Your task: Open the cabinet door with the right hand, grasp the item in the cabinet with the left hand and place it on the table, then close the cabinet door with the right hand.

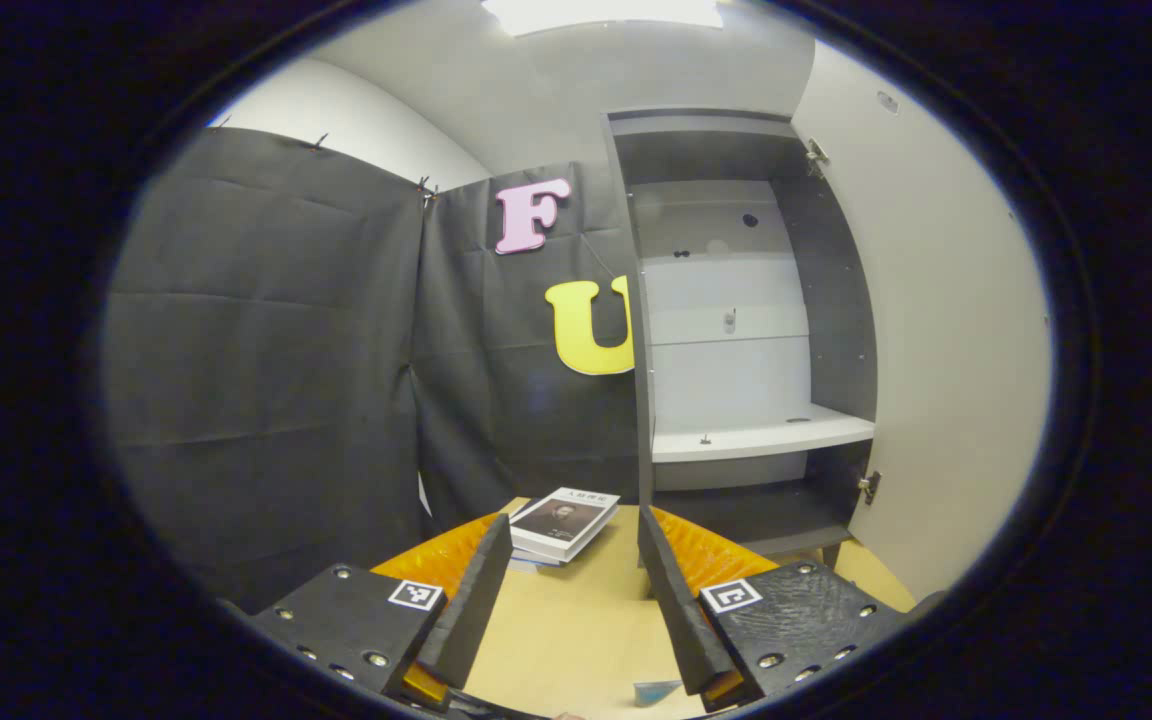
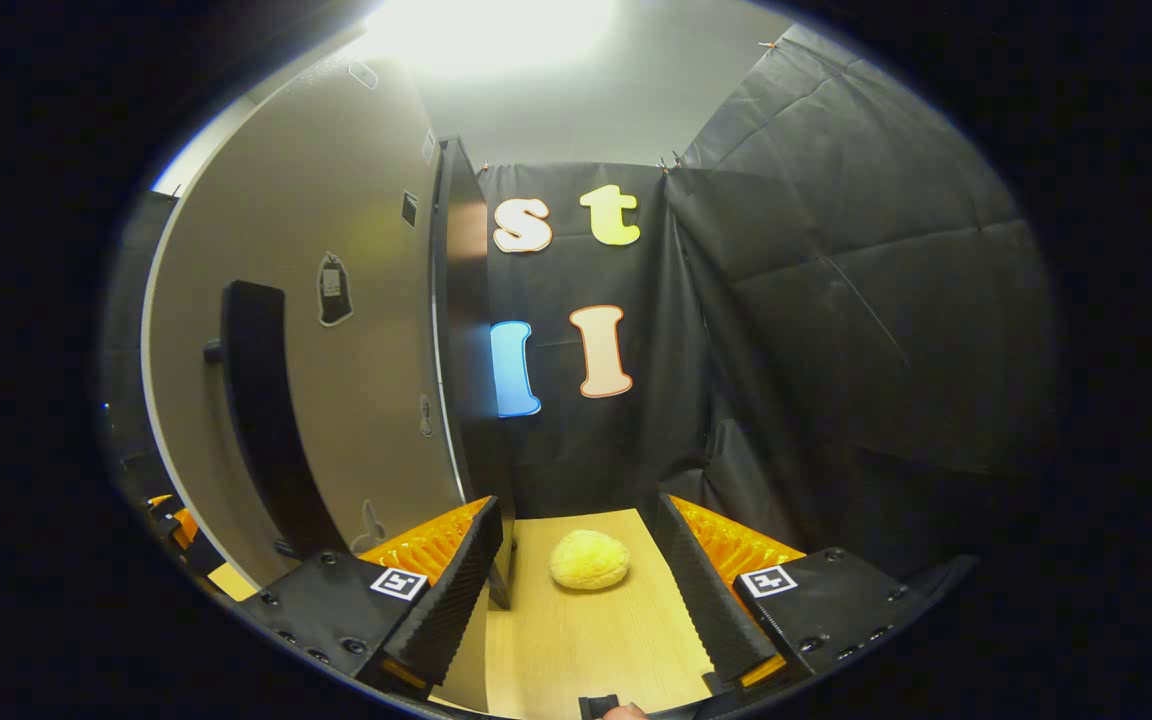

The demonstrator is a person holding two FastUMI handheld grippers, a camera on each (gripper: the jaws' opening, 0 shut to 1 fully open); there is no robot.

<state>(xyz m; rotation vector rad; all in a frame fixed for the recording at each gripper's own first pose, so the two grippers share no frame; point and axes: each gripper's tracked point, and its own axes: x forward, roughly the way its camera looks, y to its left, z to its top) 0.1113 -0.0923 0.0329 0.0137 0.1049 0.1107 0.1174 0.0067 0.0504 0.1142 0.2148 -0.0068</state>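
The cabinet [image 1: 736, 300] stands open, with its pale door [image 1: 936, 350] swung out to the right. Nothing lies on its white shelf [image 1: 761, 435]. My left gripper [image 1: 576, 535] is open over the wooden table [image 1: 566, 640], facing the cabinet, with nothing between its fingers. In the right gripper view, a round yellow fluffy item [image 2: 589, 559] rests on the table [image 2: 596, 640], just beyond my open right gripper [image 2: 578, 515]. The cabinet door [image 2: 336, 400] with its long black handle [image 2: 261, 420] stands close on that gripper's left.
A small stack of books [image 1: 564, 522] lies on the table to the left of the cabinet's foot. Black cloth walls close in the booth behind and on both sides. The door's edge [image 2: 451, 330] stands upright just left of the yellow item.
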